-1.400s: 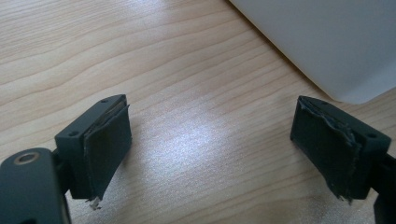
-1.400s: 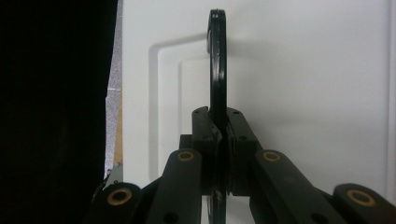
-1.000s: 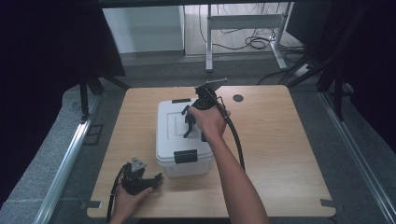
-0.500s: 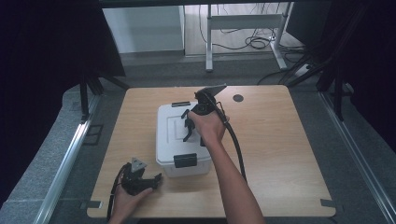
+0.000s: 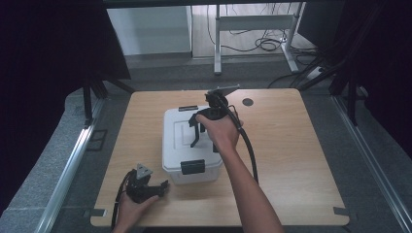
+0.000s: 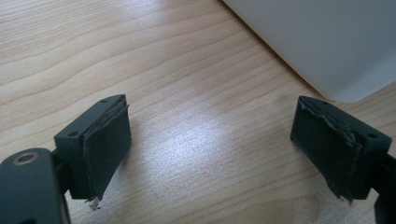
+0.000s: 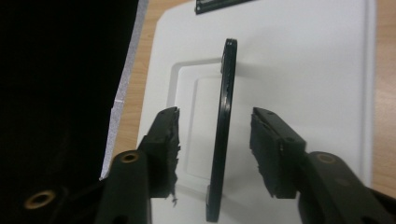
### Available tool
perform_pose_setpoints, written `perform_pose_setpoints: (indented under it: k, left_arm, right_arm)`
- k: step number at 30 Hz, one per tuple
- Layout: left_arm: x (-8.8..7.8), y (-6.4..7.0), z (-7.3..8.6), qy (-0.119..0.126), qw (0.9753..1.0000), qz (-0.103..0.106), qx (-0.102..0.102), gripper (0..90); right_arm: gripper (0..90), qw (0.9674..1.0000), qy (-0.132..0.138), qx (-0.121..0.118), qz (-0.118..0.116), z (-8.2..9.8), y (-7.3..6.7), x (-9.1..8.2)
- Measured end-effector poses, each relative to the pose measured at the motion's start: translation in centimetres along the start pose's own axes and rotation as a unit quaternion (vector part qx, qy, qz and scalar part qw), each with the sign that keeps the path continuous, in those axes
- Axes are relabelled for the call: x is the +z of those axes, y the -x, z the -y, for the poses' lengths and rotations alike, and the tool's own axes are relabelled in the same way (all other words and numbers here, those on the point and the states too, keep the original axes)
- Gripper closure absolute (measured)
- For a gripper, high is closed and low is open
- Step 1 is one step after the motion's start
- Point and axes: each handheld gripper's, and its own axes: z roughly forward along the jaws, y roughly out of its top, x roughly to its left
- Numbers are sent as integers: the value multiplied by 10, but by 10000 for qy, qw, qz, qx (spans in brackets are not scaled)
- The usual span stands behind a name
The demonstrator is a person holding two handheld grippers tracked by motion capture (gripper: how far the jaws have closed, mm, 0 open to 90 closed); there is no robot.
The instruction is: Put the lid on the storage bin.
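White plastic storage box [image 5: 192,145] sits mid-table [image 5: 291,160], no readable label on it. My right gripper [image 7: 215,154] points down over its lid; its jaws have just been opening and now stand apart around the upright black handle [image 7: 223,126], pads clear. My left gripper [image 6: 210,144] rests spread wide on the wood just beside the box.

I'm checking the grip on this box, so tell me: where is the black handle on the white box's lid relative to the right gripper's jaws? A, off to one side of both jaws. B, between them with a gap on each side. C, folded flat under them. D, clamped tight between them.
B: in the right gripper view the black handle stands upright between the right gripper jaws, with white lid showing on each side, after they just opened.
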Motion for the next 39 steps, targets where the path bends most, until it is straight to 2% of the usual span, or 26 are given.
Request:
perform_pose_setpoints:
  k: [5, 6, 9, 12, 17, 23, 26, 27, 28, 29, 30, 31, 32, 33, 34, 35, 36, 39]
  left_arm:
    - [0, 0, 0, -2, 10000, 10, 9, 121]
    - [0, 0, 0, -2, 10000, 14, 14, 121]
    - [0, 0, 0, 0, 10000, 8, 14, 121]
    - [0, 0, 0, 3, 10000, 13, 15, 121]
    - [0, 0, 0, 1, 10000, 11, 16, 121]
    - [0, 0, 0, 11, 10000, 8, 13, 121]
    - [0, 0, 0, 12, 10000, 11, 17, 121]
    - [0, 0, 0, 12, 10000, 11, 17, 121]
    - [0, 0, 0, 12, 10000, 11, 16, 121]
    - [0, 0, 0, 12, 10000, 11, 16, 121]
    - [0, 0, 0, 10, 10000, 10, 21, 121]
    - [0, 0, 0, 9, 10000, 11, 18, 121]
    - [0, 0, 0, 14, 10000, 12, 15, 121]
    - [0, 0, 0, 14, 10000, 12, 15, 121]
    - [0, 0, 0, 15, 10000, 17, 18, 121]
    - [0, 0, 0, 15, 10000, 17, 18, 121]
    - [0, 0, 0, 14, 10000, 20, 21, 121]
    - [0, -1, 0, 14, 10000, 24, 29, 119]
  right_arm:
    - [468, 9996, 170, -192, -148, 3, 6, -13]
    - [461, 9988, 290, -287, -263, 6, 10, -20]
    - [455, 9979, 383, -384, -355, 9, 16, -27]
    - [441, 9962, 579, -497, -416, 17, 34, -40]
    - [433, 9948, 742, -497, -491, 29, 63, -55]
    - [408, 9934, 897, -484, -525, 52, 102, -67]
    - [394, 9926, 981, -498, -518, 67, 122, -68]
    - [394, 9926, 981, -498, -518, 67, 122, -68]
    - [383, 9919, 1035, -513, -535, 78, 134, -67]
    - [383, 9919, 1035, -513, -535, 78, 134, -67]
    - [378, 9909, 1097, -567, -533, 89, 145, -66]
    - [378, 9909, 1097, -567, -533, 89, 145, -66]
    - [371, 9901, 1144, -620, -524, 99, 156, -64]
    - [371, 9901, 1144, -620, -524, 99, 156, -64]
    - [366, 9900, 1132, -715, -451, 109, 164, -62]
    - [366, 9900, 1132, -715, -451, 109, 164, -62]
    - [366, 9898, 1129, -742, -464, 118, 175, -60]
    - [365, 9904, 1085, -705, -481, 130, 189, -57]
